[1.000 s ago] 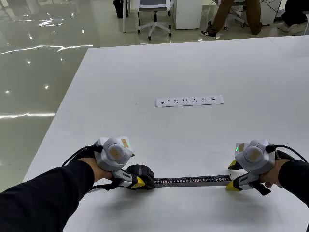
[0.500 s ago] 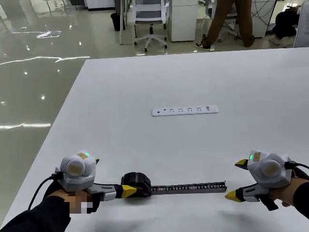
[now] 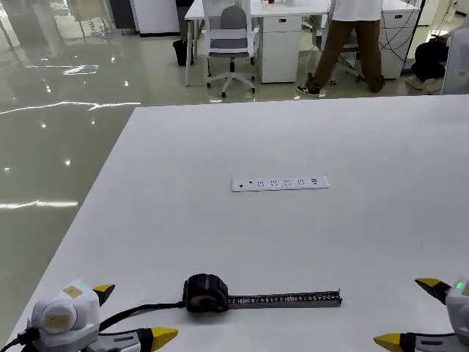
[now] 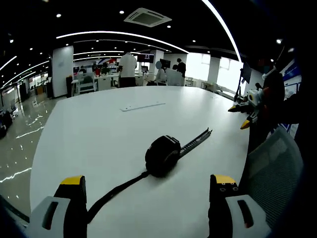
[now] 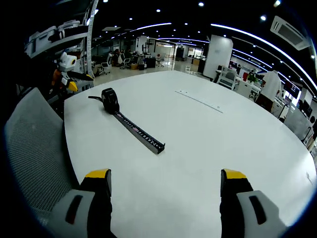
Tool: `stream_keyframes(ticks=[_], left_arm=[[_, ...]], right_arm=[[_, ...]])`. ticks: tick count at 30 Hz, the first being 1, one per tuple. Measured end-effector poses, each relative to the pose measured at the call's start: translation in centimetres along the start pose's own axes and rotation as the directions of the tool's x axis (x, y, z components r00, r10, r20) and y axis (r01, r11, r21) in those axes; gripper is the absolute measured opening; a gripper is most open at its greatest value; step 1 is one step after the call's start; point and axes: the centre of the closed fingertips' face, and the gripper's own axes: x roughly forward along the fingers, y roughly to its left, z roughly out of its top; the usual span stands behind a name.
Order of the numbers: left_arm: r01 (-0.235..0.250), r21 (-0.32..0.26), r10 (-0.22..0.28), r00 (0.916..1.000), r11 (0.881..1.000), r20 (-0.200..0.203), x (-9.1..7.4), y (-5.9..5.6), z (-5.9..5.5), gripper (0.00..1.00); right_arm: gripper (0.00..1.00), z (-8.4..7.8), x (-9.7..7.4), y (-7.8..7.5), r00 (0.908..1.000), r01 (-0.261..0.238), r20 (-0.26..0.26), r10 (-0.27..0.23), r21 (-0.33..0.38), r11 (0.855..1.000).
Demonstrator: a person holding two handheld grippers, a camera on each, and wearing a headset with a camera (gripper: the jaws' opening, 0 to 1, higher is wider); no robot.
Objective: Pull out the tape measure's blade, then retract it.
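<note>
In the head view, the tape measure [image 3: 205, 292] lies on the white surface [image 3: 220, 147], its blade [image 3: 286, 299] drawn out rightward. Your left tongs [image 3: 133, 314] sit left of it and your right tongs [image 3: 409, 312] past the blade's tip, both spread and gripping nothing. In the left gripper view, the tape measure lies ahead of your parted tongs. In the right gripper view, the blade tip points toward you.

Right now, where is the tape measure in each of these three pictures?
Head view: tape measure low centre, blade pointing right.
Left gripper view: tape measure at centre, blade running away rightward.
Right gripper view: tape measure upper left, blade reaching toward the camera.
Shared landmark: the white power strip lying beyond it.
</note>
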Motion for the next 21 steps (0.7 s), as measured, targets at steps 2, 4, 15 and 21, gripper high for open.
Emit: stream_keyframes(ticks=[2, 4, 15, 21], left_arm=[[0.001, -0.006, -0.001, 0.9999, 1.0, 0.01, -0.8, 0.0, -0.2, 1.0], [0.001, -0.022, 0.0, 0.9995, 1.0, 0.031, -1.7, -0.1, 0.0, 1.0], [-0.062, -0.068, 0.067, 0.9956, 0.996, 0.066, -3.2, 2.6, 0.0, 1.0], [-0.079, -0.069, 0.084, 0.9933, 0.994, 0.079, -2.8, 2.9, 0.6, 1.0]], right_arm=[[0.91, -0.9, -1.1, 0.1, 1.0, 0.006, -0.002, -0.006, 0.016, 1.0], [0.94, -1.4, -2.1, 0.3, 0.9999, 0.016, 0.003, -0.016, 0.038, 0.999], [1.0, -1.0, -4.4, 0.3, 0.9976, 0.056, 0.035, -0.06, 0.094, 0.994], [1.0, -0.4, -3.8, 1.6, 0.9985, 0.029, 0.044, -0.033, 0.086, 0.996]])
